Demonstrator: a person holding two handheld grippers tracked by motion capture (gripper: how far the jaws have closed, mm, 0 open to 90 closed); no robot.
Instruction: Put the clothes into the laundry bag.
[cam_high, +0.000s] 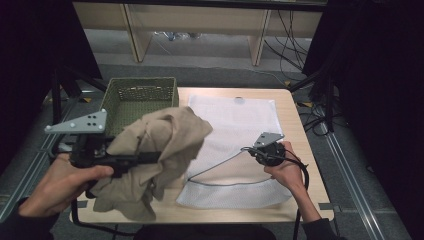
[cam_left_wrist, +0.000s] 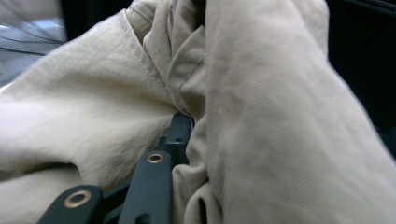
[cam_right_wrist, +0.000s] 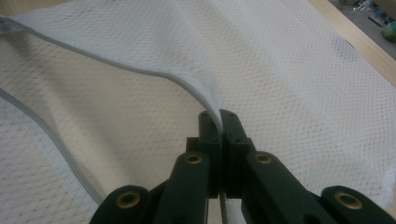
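The right gripper (cam_right_wrist: 219, 122) was clamped shut on the upper edge of a white mesh laundry bag (cam_high: 235, 120), lifting it so the bag's mouth gaped toward the left. The bag lay flat across the middle of the wooden table (cam_high: 292, 115). The left gripper (cam_high: 150, 157) was closed on a bunched beige garment (cam_high: 160, 150), held in the air at the near left, just beside the opening. Judged from that, the bag was ready and the garment fetched; pushing it inside was still to do. A green woven basket (cam_high: 140, 90) stood at the far left.
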